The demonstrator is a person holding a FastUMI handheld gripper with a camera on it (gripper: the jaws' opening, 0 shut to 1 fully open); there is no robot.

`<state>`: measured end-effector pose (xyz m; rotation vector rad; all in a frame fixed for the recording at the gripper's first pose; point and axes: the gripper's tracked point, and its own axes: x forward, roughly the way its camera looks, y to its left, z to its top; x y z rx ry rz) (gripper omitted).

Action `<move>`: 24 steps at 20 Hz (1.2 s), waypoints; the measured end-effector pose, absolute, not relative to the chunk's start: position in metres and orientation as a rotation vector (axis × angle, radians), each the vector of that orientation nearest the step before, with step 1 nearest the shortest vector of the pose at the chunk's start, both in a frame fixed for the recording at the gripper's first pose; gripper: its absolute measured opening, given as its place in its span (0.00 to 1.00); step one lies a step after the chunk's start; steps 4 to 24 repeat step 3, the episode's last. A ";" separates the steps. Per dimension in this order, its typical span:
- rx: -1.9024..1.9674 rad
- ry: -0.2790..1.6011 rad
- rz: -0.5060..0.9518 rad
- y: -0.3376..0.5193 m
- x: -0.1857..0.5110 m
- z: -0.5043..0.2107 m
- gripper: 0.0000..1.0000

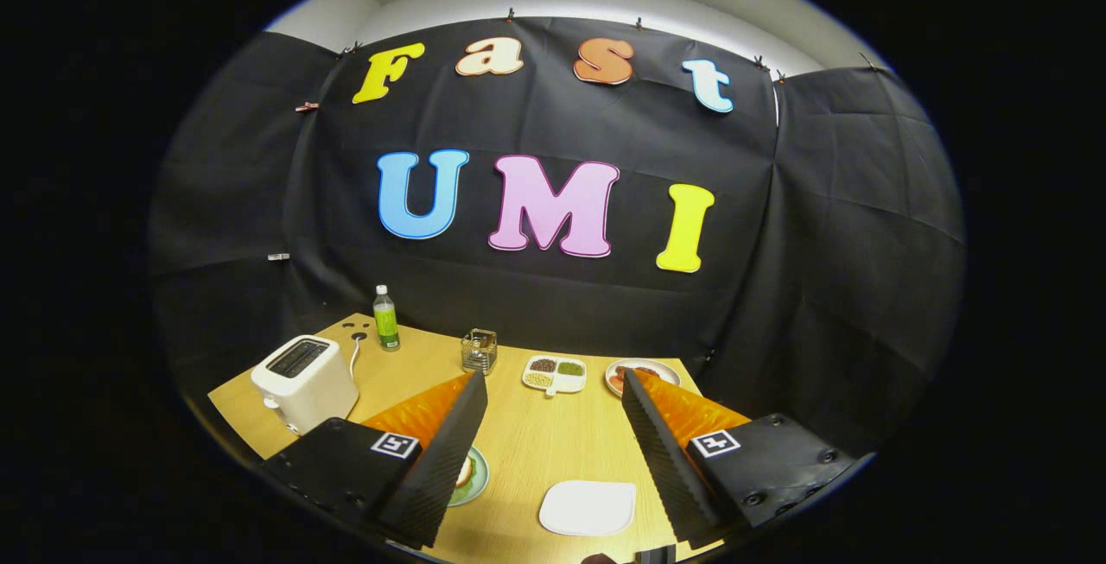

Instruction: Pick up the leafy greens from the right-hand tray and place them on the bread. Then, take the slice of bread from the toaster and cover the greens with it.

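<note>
The claw (553,426) hangs above a wooden table (536,434), fingers spread wide and holding nothing. Between the fingers, close in, lies a white tray (587,508). A green plate (473,475) with food peeks from behind the left finger. A white toaster (304,381) stands beyond the left finger. Farther ahead sit a divided dish (554,374), a round plate (641,371), a wire basket (479,351) and a green bottle (385,318).

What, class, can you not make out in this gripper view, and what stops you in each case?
- Toaster: whether bread sits in its slot; the slot looks dark and small.
- Green plate: most of its food is hidden behind one of the fingers.
- Pink plate beyond the fingers: partly covered by the other finger, contents too small to name.
- Divided dish: fillings too small to identify.
- Gripper: fingers open, holding nothing.
</note>
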<state>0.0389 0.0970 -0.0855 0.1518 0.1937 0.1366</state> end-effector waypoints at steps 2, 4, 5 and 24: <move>0.160 0.195 0.135 0.097 0.040 -0.086 0.98; 0.163 0.197 0.136 0.098 0.040 -0.087 0.98; 0.163 0.197 0.136 0.098 0.040 -0.087 0.98; 0.163 0.197 0.136 0.098 0.040 -0.087 0.98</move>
